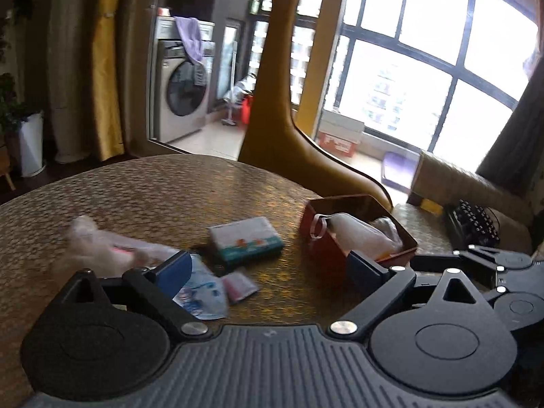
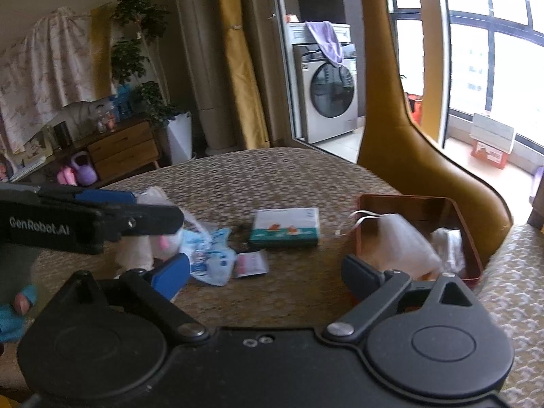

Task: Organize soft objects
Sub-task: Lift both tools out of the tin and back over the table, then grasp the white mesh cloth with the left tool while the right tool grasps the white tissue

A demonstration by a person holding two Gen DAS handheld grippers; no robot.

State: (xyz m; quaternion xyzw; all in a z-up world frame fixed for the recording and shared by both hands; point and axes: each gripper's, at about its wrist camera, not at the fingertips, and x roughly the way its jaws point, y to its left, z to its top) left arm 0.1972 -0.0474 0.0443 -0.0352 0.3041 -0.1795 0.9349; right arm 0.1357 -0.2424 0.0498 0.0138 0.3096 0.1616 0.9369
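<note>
- The only writing you can read is "GenRobot.AI" on the left gripper [image 2: 149,219], which enters your right wrist view from the left edge; print on the packets is too blurred to read.
- Your left gripper [image 1: 268,265] stands wide open in its own view, nothing between the blue fingers [image 1: 176,268].
- Your right gripper [image 2: 268,272] is likewise spread wide and holds nothing.
- The red box [image 1: 367,204] sits at the right edge of the tabletop [image 1: 153,187]; a white soft pouch [image 1: 357,234] with a ribbon loop lies inside it, partly over the near rim. More white material fills the box's right corner.
- The tissue pack [image 2: 285,226], white and teal with small orange marks, lies flat near the middle of the tabletop, apart from the box.
- A small pink sachet [image 2: 250,265] lies just in front of the tissue pack, beside a crumpled blue-and-white wrapper [image 2: 210,258].
- A pale bagged bundle [image 1: 102,244] sits toward the left edge; it is motion-blurred and you cannot tell what it contains.
- The right wrist view alone shows the wooden cabinet [image 2: 122,149] and the potted plant [image 2: 142,54].
- The left wrist view alone shows a black object [image 1: 472,224] beyond the right edge, too dim to identify.
- Both views show the washing machine [image 1: 180,91] with a purple cloth [image 1: 190,37] draped over it, and an ochre chair back [image 2: 384,102] behind the box.
</note>
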